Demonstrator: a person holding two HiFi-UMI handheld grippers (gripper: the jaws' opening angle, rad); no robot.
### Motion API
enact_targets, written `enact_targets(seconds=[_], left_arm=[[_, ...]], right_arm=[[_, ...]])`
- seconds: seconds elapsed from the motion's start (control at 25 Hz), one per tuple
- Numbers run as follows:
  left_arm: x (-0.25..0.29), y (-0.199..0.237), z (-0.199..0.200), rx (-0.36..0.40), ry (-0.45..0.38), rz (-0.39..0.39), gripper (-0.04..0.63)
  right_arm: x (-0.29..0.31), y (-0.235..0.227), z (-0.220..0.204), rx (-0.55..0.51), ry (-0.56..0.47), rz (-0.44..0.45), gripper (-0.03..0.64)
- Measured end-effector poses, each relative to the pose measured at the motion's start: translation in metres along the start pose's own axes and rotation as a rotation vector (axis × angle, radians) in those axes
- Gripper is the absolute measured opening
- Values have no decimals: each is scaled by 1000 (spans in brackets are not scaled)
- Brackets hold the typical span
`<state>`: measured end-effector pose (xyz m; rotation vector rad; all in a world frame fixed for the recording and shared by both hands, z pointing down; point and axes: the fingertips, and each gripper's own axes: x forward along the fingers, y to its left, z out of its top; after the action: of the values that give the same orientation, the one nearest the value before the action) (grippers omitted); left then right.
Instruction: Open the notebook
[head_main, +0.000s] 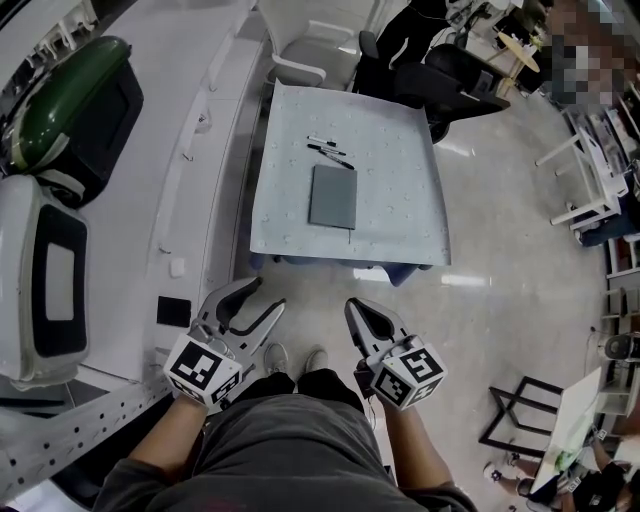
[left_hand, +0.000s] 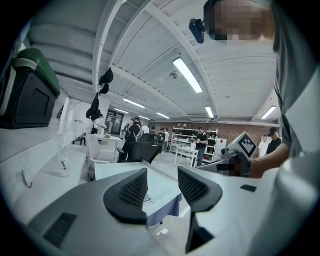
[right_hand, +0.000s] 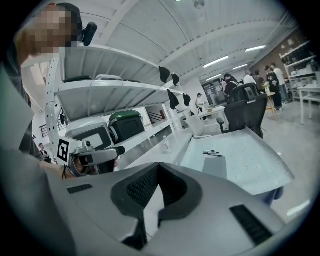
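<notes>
Head view shows the closed notebook (head_main: 333, 196) flat at the middle of the table (head_main: 400, 205), likely laid ready. Both grippers wait short of its near edge: left gripper (head_main: 265, 295) released, right gripper (head_main: 357, 308) clenched on nothing.

Grey shirt (head_main: 290, 450), pale shoes (head_main: 276, 356)

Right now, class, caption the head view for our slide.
Closed notebook on table; left hand-held gripper open, right hand-held gripper shut.
</notes>
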<state>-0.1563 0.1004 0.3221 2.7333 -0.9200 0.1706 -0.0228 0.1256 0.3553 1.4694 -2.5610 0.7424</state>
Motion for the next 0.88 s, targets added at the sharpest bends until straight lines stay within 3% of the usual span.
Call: enact_targets(seconds=[0.44, 0.88], left_arm=[[35, 21, -1, -17, 13, 23, 192], [119, 56, 4, -40, 39, 71, 192]], right_arm=[[23, -37, 14, 14, 0, 3, 3], [72, -111, 39, 31, 28, 57, 3]])
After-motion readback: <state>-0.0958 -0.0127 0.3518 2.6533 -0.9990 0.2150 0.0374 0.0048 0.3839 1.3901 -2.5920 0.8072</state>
